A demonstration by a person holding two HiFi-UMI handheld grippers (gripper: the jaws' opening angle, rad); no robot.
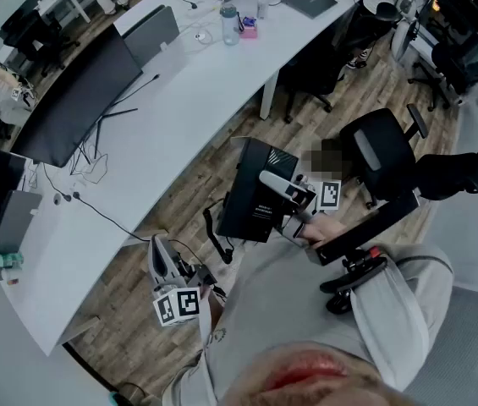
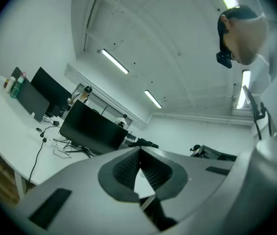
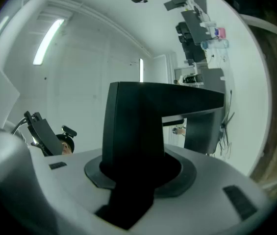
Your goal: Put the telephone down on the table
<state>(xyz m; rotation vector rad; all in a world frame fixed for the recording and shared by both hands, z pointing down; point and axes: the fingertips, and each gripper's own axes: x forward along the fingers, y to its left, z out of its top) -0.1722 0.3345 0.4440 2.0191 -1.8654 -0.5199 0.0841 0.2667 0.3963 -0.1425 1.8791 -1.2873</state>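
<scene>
Right gripper (image 3: pixel 139 173) pinches the black telephone (image 3: pixel 133 121); left gripper (image 2: pixel 139 152) pressed together, empty

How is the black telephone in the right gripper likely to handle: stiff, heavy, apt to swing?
The telephone looks like a rigid boxy shell, so it probably won't flex in the right gripper. Its cord dangles loose below and may swing or snag. Held near one edge, it could pivot.

Matt black telephone (image 1: pixel 254 194), seemingly plastic; smooth white table (image 1: pixel 179 134); wood-look floor (image 1: pixel 365 91).
</scene>
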